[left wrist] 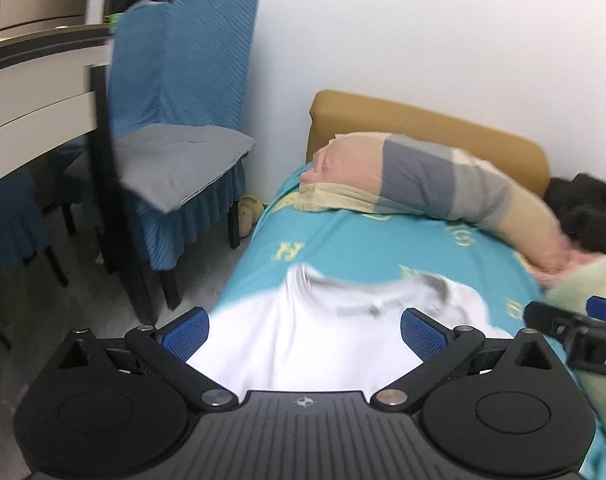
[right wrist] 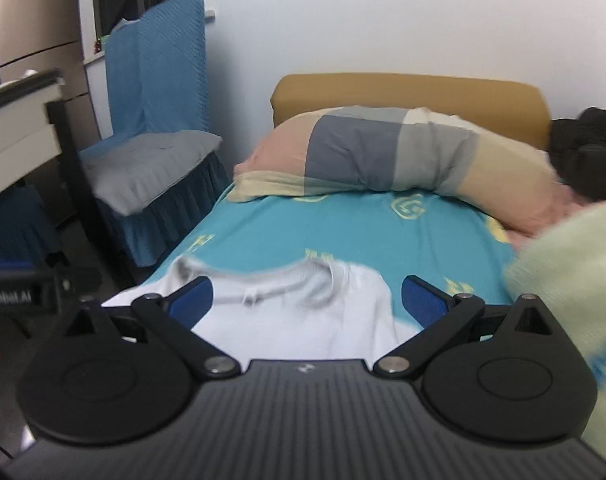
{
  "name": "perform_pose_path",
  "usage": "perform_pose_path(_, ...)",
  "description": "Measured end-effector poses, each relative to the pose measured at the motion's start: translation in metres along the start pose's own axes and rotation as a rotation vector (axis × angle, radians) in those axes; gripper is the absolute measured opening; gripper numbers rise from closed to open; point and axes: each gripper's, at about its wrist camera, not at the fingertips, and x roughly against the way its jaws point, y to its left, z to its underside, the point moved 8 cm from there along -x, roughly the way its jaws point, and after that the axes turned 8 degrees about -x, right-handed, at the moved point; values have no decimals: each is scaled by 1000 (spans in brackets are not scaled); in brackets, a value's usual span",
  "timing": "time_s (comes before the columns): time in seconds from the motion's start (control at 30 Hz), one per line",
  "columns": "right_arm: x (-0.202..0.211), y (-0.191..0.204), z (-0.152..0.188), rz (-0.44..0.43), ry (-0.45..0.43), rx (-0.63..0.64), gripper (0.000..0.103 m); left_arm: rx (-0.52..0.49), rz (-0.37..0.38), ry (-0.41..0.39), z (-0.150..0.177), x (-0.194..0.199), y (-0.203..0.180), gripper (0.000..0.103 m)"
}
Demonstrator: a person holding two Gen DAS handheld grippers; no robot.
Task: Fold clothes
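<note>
A white T-shirt (left wrist: 303,336) lies flat on the teal bed sheet (left wrist: 363,240), collar toward the pillow. My left gripper (left wrist: 305,330) is open and empty just above the shirt's body. The shirt also shows in the right wrist view (right wrist: 295,316). My right gripper (right wrist: 307,300) is open and empty above the shirt's right side and the sheet (right wrist: 343,224). The right gripper's body shows at the left view's right edge (left wrist: 575,336); the left gripper's body shows at the right view's left edge (right wrist: 27,292).
A long patchwork pillow (right wrist: 383,152) lies against the tan headboard (right wrist: 407,88). A pale green garment (right wrist: 575,292) sits at the right. Dark clothing (right wrist: 591,152) lies at the far right. A blue-covered chair (left wrist: 175,120) and a desk (left wrist: 31,92) stand left of the bed.
</note>
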Motion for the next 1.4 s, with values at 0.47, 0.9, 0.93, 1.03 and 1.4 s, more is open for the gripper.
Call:
perform_pose_path(0.47,252,-34,89,-84,-141,-158,103,127,-13,-20,107,226,-15,103)
perform_pose_path(0.9,235,-52,122,-139,-92,-339,103,352,-6,65,132,126,40,97)
perform_pose_path(0.93,229,-51,123,-140,-86,-329,103,362,-3,69,134,112,46,96)
perform_pose_path(1.03,208,-49,128,-122,-67,-294,103,394,-21,66,135,75,63,96)
perform_pose_path(1.4,132,-62,144,-67,21,-319,103,492,-121,54,95,-60,107,81)
